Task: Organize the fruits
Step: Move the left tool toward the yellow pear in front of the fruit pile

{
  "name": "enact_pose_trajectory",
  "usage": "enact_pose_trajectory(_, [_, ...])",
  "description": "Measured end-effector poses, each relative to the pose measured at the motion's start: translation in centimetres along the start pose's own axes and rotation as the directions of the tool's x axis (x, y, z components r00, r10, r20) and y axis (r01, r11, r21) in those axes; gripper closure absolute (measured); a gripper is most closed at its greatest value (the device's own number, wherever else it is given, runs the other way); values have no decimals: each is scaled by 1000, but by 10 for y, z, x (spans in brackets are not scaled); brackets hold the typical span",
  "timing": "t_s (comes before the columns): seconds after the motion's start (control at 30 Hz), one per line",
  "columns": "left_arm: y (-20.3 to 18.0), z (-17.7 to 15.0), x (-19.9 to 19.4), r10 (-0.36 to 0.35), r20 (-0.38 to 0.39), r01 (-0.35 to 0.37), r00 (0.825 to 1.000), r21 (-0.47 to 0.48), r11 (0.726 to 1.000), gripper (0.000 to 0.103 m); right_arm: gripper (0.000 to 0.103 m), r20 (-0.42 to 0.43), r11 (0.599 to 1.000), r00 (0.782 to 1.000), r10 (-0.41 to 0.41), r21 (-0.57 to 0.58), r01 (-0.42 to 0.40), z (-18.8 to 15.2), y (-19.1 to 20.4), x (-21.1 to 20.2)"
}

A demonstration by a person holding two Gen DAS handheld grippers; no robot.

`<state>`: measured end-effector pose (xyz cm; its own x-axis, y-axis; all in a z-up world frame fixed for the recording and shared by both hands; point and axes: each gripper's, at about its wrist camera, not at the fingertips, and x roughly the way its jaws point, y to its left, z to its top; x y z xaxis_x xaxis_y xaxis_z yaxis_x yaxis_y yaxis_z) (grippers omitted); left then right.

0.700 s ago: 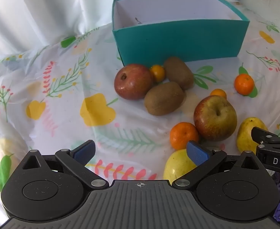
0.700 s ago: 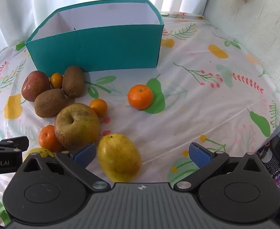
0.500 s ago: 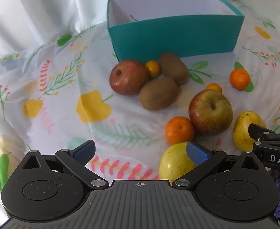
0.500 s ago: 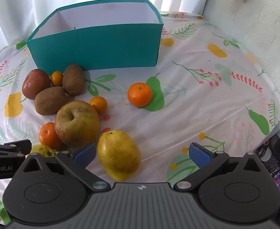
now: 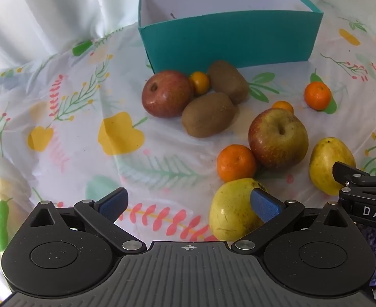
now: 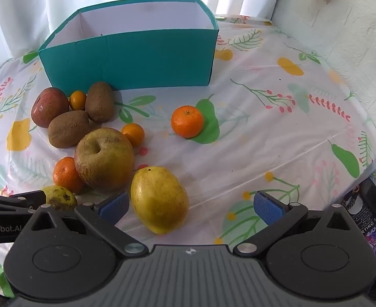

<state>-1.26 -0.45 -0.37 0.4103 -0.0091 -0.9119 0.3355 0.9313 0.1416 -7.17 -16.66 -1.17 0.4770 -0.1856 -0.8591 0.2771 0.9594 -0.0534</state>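
My left jaws (image 5: 188, 206) stand fully apart and hold nothing; a yellow-green pear (image 5: 232, 209) lies just behind their right pad. My right jaws (image 6: 191, 206) are equally wide and empty, with a second yellow pear (image 6: 159, 199) lying between their pads, nearer the left one. Beyond, on the floral plastic-covered worktop (image 6: 277, 133), sit a mottled red-yellow apple (image 6: 104, 159), 2 mandarins, 2 small orange kumquat-like fruits, 2 brown fuzzy kiwis (image 6: 68, 128) and a red apple (image 5: 167, 93). Farthest stands the open teal cardboard box (image 6: 136, 61), its white inside showing no fruit.
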Motion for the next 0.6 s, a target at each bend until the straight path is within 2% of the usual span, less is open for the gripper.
enact_pose_trajectory(0.6, [-1,-2,2,-7,-4,7,1000,-1,1000,0,0,1,1000,1000,-1,-10,1,0,0,-1])
